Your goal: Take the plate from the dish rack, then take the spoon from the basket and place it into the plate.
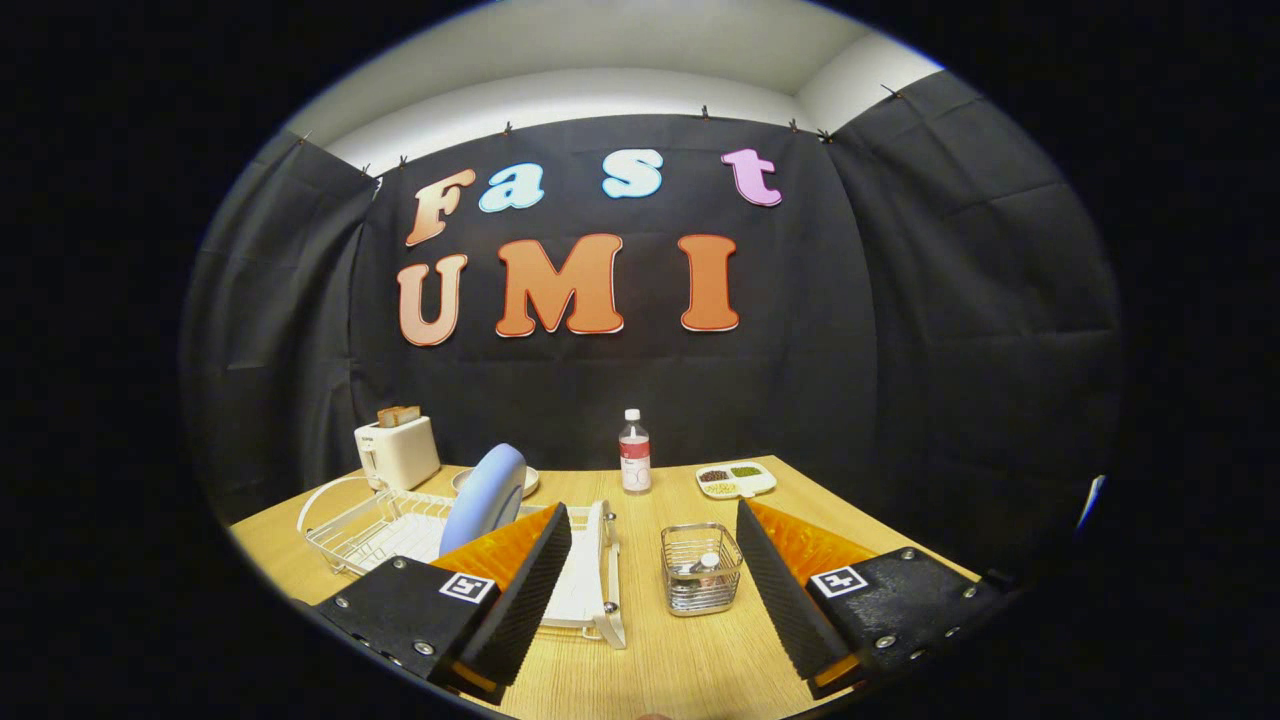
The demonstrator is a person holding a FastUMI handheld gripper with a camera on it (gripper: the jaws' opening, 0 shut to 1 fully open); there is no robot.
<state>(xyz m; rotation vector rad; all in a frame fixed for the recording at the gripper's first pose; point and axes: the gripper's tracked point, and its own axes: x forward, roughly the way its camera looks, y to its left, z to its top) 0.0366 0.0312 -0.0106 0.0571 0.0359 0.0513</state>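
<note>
The hand-held gripper (655, 590) hangs above the light wooden worktop (680, 660), fingers spread wide and empty, touching nothing. At eleven o'clock ahead, the pale blue round plate (485, 497) stands on edge in the white wire dish rack (385, 525). The small wire basket (701, 568) holding the spoon (706, 566) sits between the fingertips, at twelve o'clock.

The camera sits on the hand-held gripper (655, 580), low over the worktop (650, 660). It looks forward past both wide-apart fingers toward the far booth wall.
</note>
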